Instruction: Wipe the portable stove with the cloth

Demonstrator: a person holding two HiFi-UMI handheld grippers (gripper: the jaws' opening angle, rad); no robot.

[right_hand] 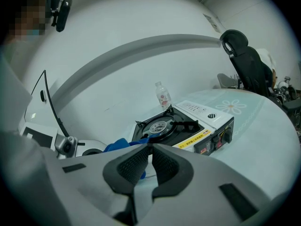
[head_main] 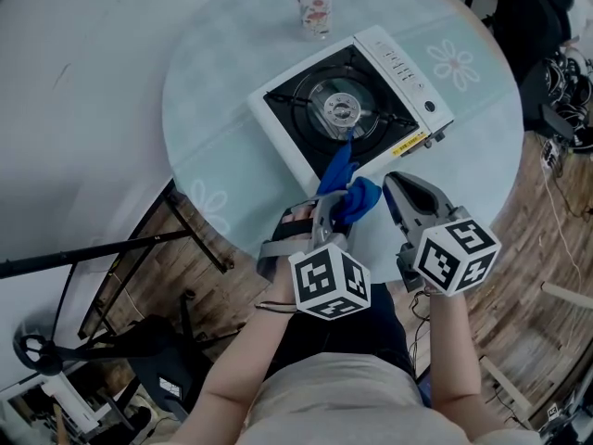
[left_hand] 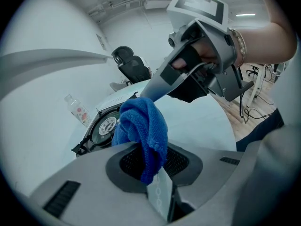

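The white portable stove (head_main: pixel 404 69) with a black top and a round burner (head_main: pixel 341 109) sits in the middle of the round glass table (head_main: pixel 213 91). My left gripper (head_main: pixel 335 202) is shut on a bunched blue cloth (head_main: pixel 352 193), and a tail of the cloth reaches up to the stove's near edge. In the left gripper view the cloth (left_hand: pixel 142 126) hangs clamped between the jaws, with the stove (left_hand: pixel 106 124) behind it. My right gripper (head_main: pixel 397 185) hovers just right of the cloth, shut and holding nothing. The right gripper view shows the stove (right_hand: pixel 188 121) ahead and the cloth (right_hand: pixel 117 145) at left.
A clear plastic bottle (head_main: pixel 315 6) stands on the table behind the stove. A black stand with legs (head_main: pixel 111 248) sits on the wooden floor at left. Cables (head_main: pixel 565 91) lie beyond the table's right edge. An office chair (right_hand: pixel 249 60) is farther off.
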